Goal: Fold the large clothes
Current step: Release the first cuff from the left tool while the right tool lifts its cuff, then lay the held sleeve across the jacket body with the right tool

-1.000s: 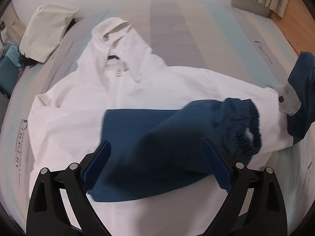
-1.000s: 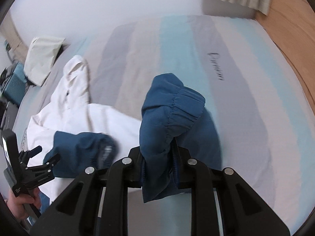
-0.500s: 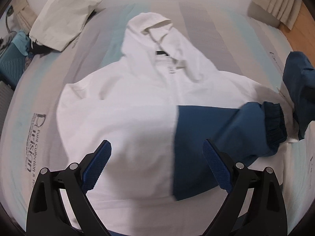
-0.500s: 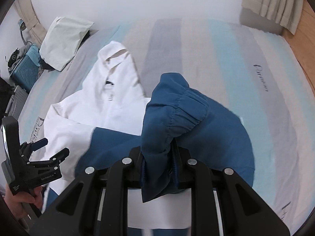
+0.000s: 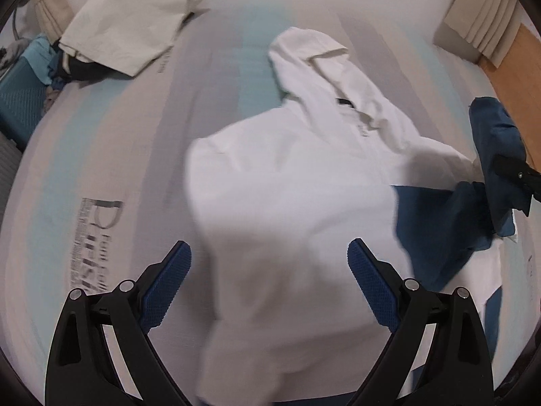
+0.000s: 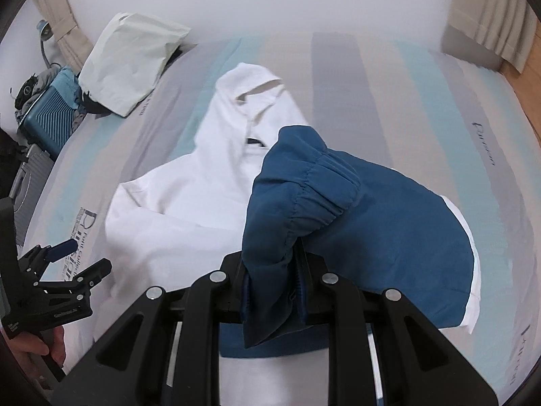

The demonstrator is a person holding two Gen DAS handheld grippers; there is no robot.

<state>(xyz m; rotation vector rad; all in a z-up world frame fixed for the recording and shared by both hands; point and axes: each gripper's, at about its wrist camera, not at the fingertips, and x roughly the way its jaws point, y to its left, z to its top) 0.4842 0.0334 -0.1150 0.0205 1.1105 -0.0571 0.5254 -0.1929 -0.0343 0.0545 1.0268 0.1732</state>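
While the right hand-held gripper (image 6: 270, 287) pinches the blue sleeve cuff (image 6: 304, 182) at frame centre, the soft, light hooded jacket (image 5: 287, 203) sprawls mid-frame on the bed (image 5: 101, 169), best held by cuffs or hem; the left hand-held gripper (image 5: 268, 270) gapes empty

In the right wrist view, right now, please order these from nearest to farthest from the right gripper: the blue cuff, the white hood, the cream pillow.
1. The blue cuff: clamped in the right gripper, bunched just above it.
2. The white hood: farther up the bed, slightly left of centre.
3. The cream pillow: farthest, at the bed's upper left corner.
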